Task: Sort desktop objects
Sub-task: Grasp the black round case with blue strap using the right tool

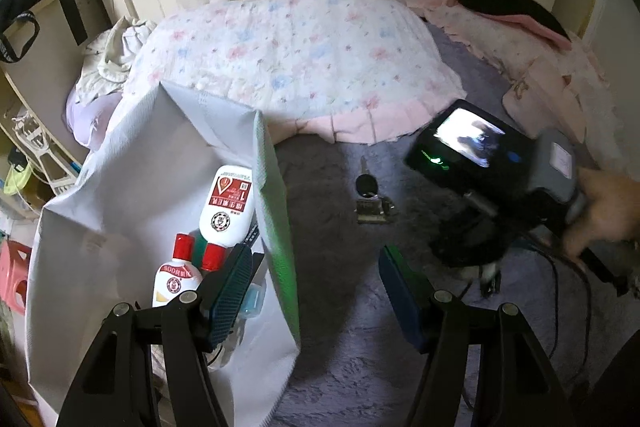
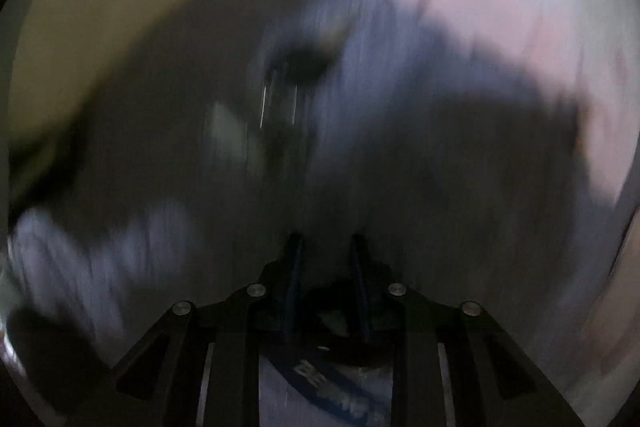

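Two tools: the left tool (image 1: 316,291) gapes level above the bag (image 1: 132,187), the right tool (image 2: 326,247) blurred, narrowly parted.

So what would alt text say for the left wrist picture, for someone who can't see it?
An open left tool straddles the green edge of a white bag holding two red-capped white bottles, on a grey fuzzy blanket. A black key with a metal piece lies beyond, and the right tool, hand-held, is blurred at right.

Lower left of the left wrist view, the small red-capped bottle (image 1: 175,281) reads "SOD". The larger bottle (image 1: 227,205) above it shows a big "1"; its Chinese print is unclear.
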Available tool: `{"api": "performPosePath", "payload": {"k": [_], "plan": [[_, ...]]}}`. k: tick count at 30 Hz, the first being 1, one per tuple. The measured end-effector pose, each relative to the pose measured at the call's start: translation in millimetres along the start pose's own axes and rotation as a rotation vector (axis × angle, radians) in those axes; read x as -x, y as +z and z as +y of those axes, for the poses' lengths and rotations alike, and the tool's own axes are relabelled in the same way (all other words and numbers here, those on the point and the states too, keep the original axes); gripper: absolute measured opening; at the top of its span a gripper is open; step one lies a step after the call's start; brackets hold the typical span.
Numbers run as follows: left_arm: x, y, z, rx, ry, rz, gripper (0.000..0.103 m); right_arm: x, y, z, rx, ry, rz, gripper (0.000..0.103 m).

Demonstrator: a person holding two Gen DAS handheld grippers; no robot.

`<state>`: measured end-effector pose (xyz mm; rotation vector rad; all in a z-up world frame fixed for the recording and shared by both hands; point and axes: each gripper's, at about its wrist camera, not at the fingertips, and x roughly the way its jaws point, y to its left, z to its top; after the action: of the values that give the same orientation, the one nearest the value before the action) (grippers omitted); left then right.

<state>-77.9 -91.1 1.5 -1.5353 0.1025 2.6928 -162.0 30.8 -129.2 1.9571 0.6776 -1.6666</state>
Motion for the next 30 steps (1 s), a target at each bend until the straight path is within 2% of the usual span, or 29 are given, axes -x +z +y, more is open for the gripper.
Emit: {"api": "performPosePath", "payload": {"k": [1,2,5,7,10,12,13,14,15,16,18,20,22,24,26,29,30], "plan": [[3,0,-2,-0.006,-0.007,-0.006,0.063,3,-8,-3,-0.024,0.026,0.002,0.013],[5,0,-4,-0.013,-0.01,-0.014,0.063,9,-14,-7,-0.062,0.061,-0.017,0.008],[7,0,-10,-0.019,-0.005,-0.019,0.063,54,-15,-16,-0.125,0.152,-0.23,0.008],[4,0,-16,-0.034,-0.014,-0.013,0.063,73,2,-18,-0.167,0.17,-0.336,0.008],[-1,0,-25,-0.068,-0.006,-0.008,0.063,73,38,-7,-0.159,0.194,-0.41,0.009],[-3,0,-30,-0.088,0.01,-0.009,0.063,61,63,-1,-0.123,0.141,-0.448,0.008],[-2,0,-31,-0.091,0.011,-0.012,0.063,48,77,-9,-0.115,0.121,-0.438,0.008],[-1,0,-31,-0.092,0.006,-0.016,0.063,23,82,-9,-0.123,0.145,-0.369,0.009],[0,0,-30,-0.093,-0.004,-0.022,0.063,15,77,-23,-0.127,0.173,-0.364,0.009],[2,0,-29,-0.091,-0.006,-0.023,0.063,16,69,-26,-0.136,0.202,-0.411,0.009],[3,0,-27,-0.078,-0.004,-0.03,0.063,3,52,-41,-0.201,0.323,-0.326,0.009],[4,1,-24,-0.068,-0.012,-0.033,0.063,-12,30,-52,-0.216,0.383,-0.224,0.003],[5,0,-24,-0.064,-0.015,-0.037,0.063,-22,4,-54,-0.197,0.392,-0.148,0.0],[6,0,-25,-0.067,-0.014,-0.037,0.063,-31,-20,-50,-0.169,0.338,-0.102,0.0],[5,-1,-25,-0.07,-0.011,-0.04,0.063,-25,-38,-48,-0.179,0.327,-0.144,0.002],[2,-1,-28,-0.076,-0.018,-0.042,0.063,-6,-57,-55,-0.24,0.4,-0.194,0.008],[-2,-1,-29,-0.084,-0.017,-0.043,0.063,8,-65,-59,-0.261,0.399,-0.227,0.01]]}}
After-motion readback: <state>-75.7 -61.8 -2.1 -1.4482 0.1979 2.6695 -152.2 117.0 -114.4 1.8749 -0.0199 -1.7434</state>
